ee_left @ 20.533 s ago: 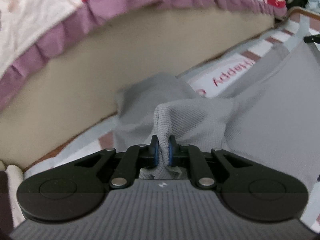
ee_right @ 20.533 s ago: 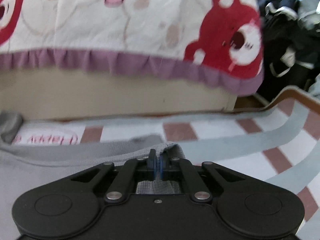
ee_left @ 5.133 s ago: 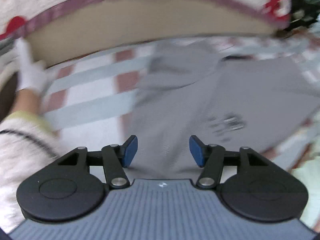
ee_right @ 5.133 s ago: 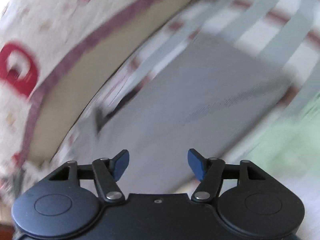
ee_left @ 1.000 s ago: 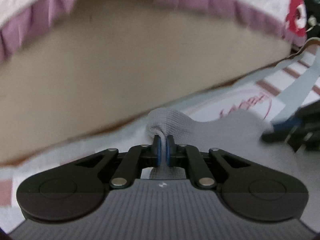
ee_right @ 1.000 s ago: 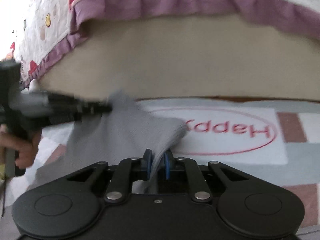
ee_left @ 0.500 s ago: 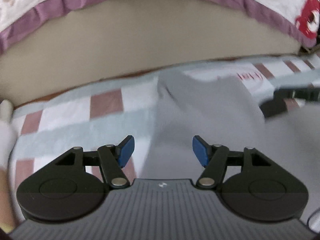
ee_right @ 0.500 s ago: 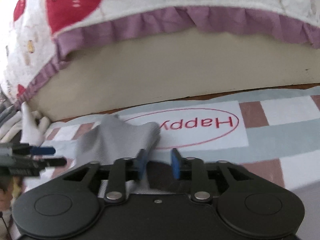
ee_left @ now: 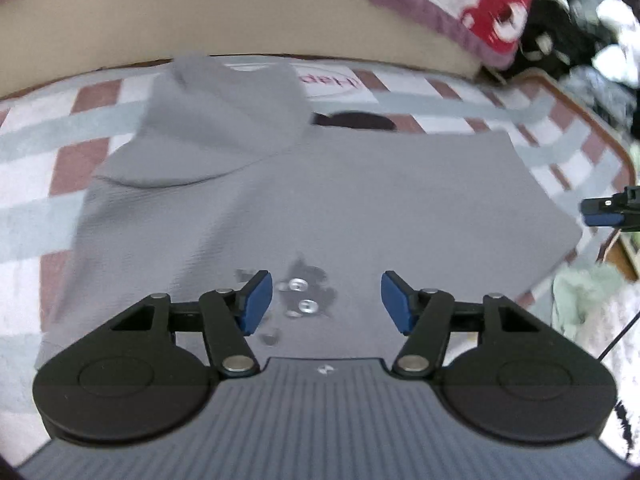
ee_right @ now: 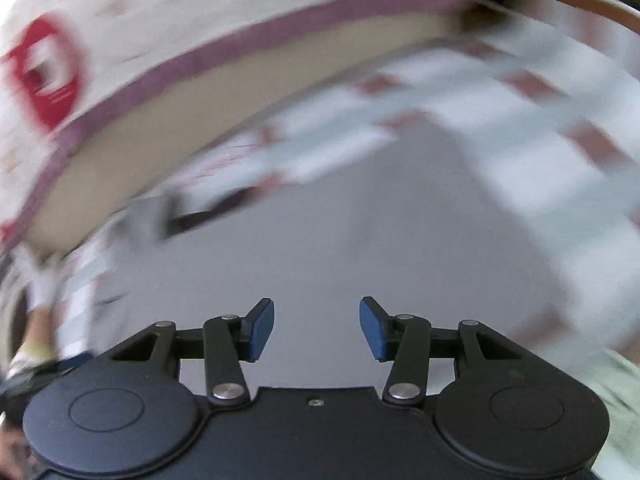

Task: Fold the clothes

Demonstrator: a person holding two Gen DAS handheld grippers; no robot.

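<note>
both grippers are seen empty above the grey garment (ee_left: pixel 320 200): left gripper (ee_left: pixel 326 300) half-spread and narrowing, right gripper (ee_right: pixel 316 330) half-spread and widening. beyond the fingertips the garment is laid flat crosswise, a flap (ee_left: pixel 224 120) folded over its far-left corner.

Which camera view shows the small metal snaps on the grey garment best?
The left wrist view. There the metal snaps show as bright round dots on the grey garment, just ahead of the left gripper. The right wrist view is motion-blurred and shows only plain grey cloth, no snaps.
</note>
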